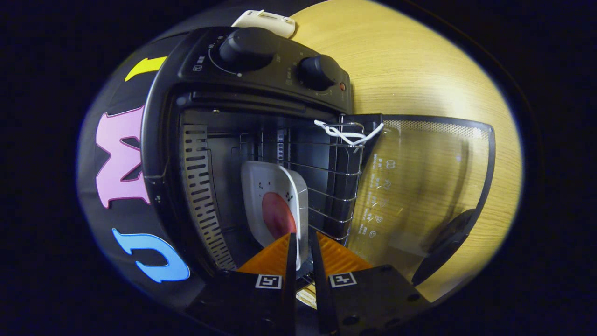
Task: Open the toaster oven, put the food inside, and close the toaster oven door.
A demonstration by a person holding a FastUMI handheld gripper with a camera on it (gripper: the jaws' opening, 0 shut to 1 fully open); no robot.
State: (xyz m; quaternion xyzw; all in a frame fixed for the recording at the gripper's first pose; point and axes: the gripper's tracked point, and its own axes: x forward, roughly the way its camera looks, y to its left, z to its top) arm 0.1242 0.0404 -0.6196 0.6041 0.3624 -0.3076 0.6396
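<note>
Now: toaster oven point(252, 93) open, white tray point(275, 200) w/ reddish food point(278, 215) inside on wire rack point(326, 177).

Seen rolled sideways: knobs point(247, 49) at 12 o'clock, glass door point(419, 186) swung fully open toward 3 o'clock, lying over wooden counter point(419, 70). Door handle point(447, 242) dark, at approx 4 o'clock. White cord point(347, 134) looped on rack's front edge, near hinge. Hand-held gripper point(303, 242) at 6 o'clock, orange fingers point(270, 259) narrow, close to tray's near rim; rim sits in gap btwn tips, but cannot tell if both press on it. Small white object point(266, 21) beyond oven at 12 o'clock, on counter.
</note>
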